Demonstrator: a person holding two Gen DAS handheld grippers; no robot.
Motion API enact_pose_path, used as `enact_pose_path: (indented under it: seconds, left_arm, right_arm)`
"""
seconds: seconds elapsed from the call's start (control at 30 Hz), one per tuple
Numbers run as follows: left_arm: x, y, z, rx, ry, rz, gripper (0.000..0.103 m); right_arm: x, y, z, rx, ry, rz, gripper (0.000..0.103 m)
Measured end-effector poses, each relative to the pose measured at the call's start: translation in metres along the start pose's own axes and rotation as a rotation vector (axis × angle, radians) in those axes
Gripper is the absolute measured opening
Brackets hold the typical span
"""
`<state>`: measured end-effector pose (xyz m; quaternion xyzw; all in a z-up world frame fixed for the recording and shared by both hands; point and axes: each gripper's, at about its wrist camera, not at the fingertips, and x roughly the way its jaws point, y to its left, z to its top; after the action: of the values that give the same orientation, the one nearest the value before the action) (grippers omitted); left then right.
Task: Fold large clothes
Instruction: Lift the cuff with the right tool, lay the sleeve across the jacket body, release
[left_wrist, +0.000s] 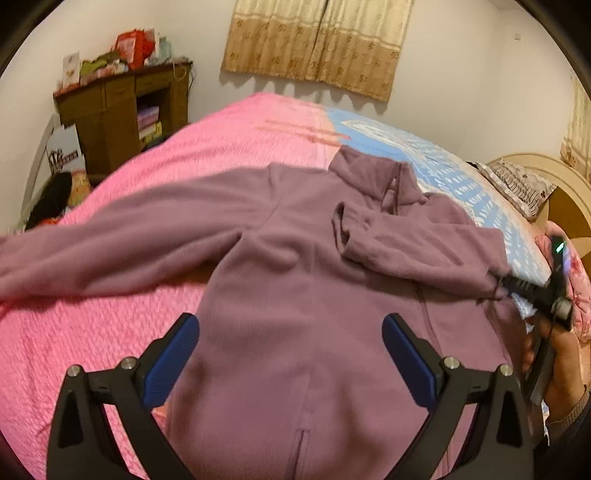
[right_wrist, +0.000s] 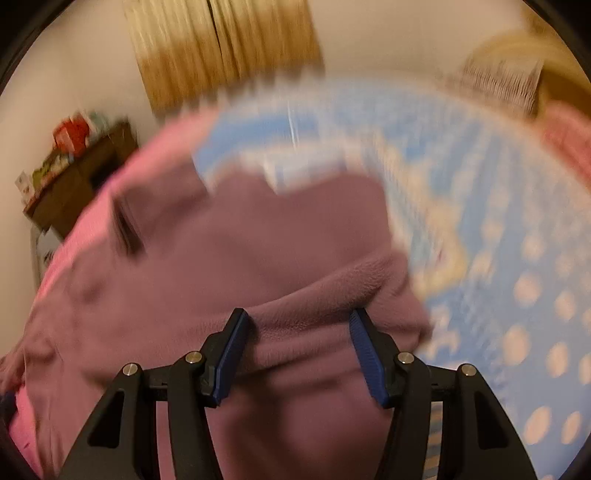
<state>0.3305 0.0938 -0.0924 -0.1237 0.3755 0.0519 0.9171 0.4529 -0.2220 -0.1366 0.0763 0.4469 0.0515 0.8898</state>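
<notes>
A mauve fleece jacket (left_wrist: 295, 266) lies on the bed, front side down. Its left sleeve (left_wrist: 110, 240) stretches out to the left. Its right sleeve (left_wrist: 417, 243) is folded across the back. My left gripper (left_wrist: 291, 336) is open and empty, hovering above the jacket's lower body. My right gripper (right_wrist: 297, 328) is open, its blue pads (right_wrist: 232, 350) on either side of a fold of the jacket (right_wrist: 240, 258) without pinching it. In the left wrist view the right gripper (left_wrist: 506, 286) shows at the jacket's right edge. The right wrist view is motion-blurred.
The bed has a pink quilt (left_wrist: 166, 170) on the left and a blue patterned sheet (left_wrist: 461, 184) on the right. A pillow (left_wrist: 517, 184) lies by the headboard (left_wrist: 565, 199). A wooden cabinet (left_wrist: 122, 107) with clutter stands at the far left wall. Curtains (left_wrist: 317, 44) hang behind.
</notes>
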Motion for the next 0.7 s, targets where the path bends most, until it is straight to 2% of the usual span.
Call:
enact_pose_path:
  seconds: [0.03, 0.13, 0.17, 0.3, 0.37, 0.47, 0.5, 0.6, 0.7]
  left_arm:
    - [-0.003, -0.001, 0.000, 0.004, -0.009, 0.000, 0.102]
    - [-0.006, 0.001, -0.003, 0.011, -0.021, 0.010, 0.102]
    - [-0.007, 0.002, -0.006, 0.011, -0.024, 0.014, 0.102]
    - [-0.001, 0.000, -0.011, 0.006, -0.008, 0.019, 0.102]
    - [0.001, -0.004, -0.012, 0.033, -0.025, 0.049, 0.102]
    - [0.000, -0.001, -0.012, 0.049, -0.029, 0.060, 0.102]
    - [-0.002, 0.004, -0.013, 0.050, -0.038, 0.070, 0.102]
    - [-0.008, 0.021, -0.014, 0.049, -0.061, 0.130, 0.102]
    - [-0.004, 0.045, -0.016, -0.038, -0.031, 0.120, 0.102]
  right_arm:
    - [-0.004, 0.001, -0.003, -0.032, -0.020, 0.000, 0.058]
    - [-0.015, 0.012, -0.004, -0.060, 0.027, -0.039, 0.058]
    - [-0.022, 0.017, -0.003, -0.070, 0.013, -0.058, 0.058]
    - [-0.039, 0.035, 0.001, -0.155, -0.131, -0.101, 0.058]
    - [-0.025, 0.036, 0.004, -0.184, -0.113, -0.134, 0.058]
    - [0.004, 0.013, -0.001, -0.117, 0.020, -0.085, 0.058]
    - [-0.004, 0.009, -0.006, -0.125, 0.001, -0.065, 0.058]
    - [-0.016, 0.011, -0.024, -0.177, 0.014, -0.091, 0.057]
    - [-0.016, 0.014, -0.029, -0.193, 0.017, -0.105, 0.058]
